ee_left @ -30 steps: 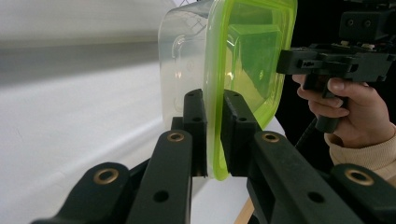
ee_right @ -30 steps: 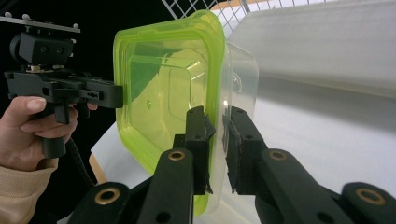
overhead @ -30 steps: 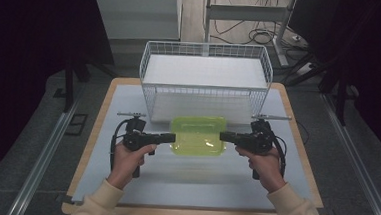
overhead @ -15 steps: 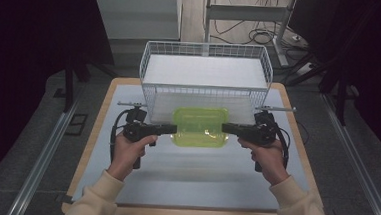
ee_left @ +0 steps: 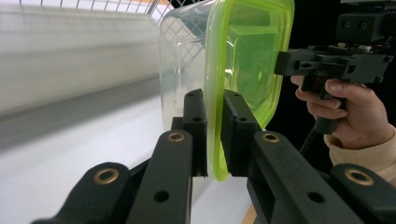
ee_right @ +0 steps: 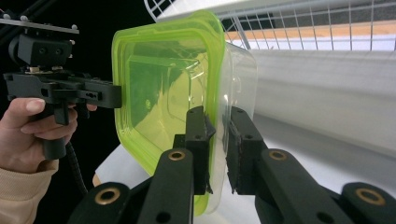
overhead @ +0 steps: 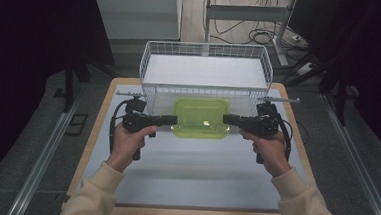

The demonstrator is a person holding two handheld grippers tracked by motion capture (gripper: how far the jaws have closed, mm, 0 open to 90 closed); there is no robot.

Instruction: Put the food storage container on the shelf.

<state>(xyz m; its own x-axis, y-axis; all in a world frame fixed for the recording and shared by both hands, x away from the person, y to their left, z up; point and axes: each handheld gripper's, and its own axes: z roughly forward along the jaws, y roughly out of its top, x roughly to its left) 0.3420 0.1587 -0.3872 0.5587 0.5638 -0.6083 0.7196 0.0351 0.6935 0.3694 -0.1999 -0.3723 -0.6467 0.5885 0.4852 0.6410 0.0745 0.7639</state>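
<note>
A clear plastic container with a yellow-green lid (overhead: 200, 118) hangs above the table, just in front of the white wire basket (overhead: 205, 71). My left gripper (overhead: 173, 120) is shut on the lid's left rim; in the left gripper view the lid's edge (ee_left: 215, 88) sits between the left gripper (ee_left: 214, 130) pads. My right gripper (overhead: 226, 119) is shut on the right rim, and the right gripper view shows the container (ee_right: 163, 88) clamped in the right gripper (ee_right: 218, 149). The opposite hand and gripper hold the far rim in each gripper view.
The white wire basket stands at the far half of the table (overhead: 194, 178), its near wall right behind the container. A wooden edge frames the white tabletop. Dark floor, metal rails and cables surround the table.
Both hands have lifted the container off the table and carried it toward the basket. It now overlaps the basket's near wall in the high view.
</note>
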